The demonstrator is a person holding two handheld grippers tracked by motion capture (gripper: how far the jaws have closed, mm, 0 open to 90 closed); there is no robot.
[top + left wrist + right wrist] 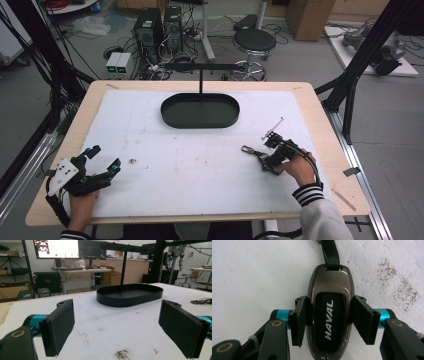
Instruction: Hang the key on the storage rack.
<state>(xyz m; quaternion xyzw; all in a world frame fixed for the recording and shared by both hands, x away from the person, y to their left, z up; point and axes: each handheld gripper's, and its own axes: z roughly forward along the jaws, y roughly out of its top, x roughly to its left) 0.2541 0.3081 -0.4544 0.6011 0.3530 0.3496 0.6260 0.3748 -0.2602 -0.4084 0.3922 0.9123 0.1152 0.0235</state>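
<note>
On the white mat (200, 165), a black oval tray (200, 111) sits toward the far edge. Your left gripper (102, 161) rests at the near left, jaws spread wide, empty. Your right gripper (329, 320) pinches the HAVAL key fob (329, 315) at centre right.

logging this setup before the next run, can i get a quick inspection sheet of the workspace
Surface: white mat on a wooden table, with brown stains.
Job's things: black oval tray with an upright stand; car key marked HAVAL on a black strap.
Clutter: small dark speck on the mat.
Grippers: left gripper open, nothing between the jaws; right gripper shut on the car key.
Cables: black cable looping over the right hand.
Surroundings: stool, computer towers, floor wiring.
</note>
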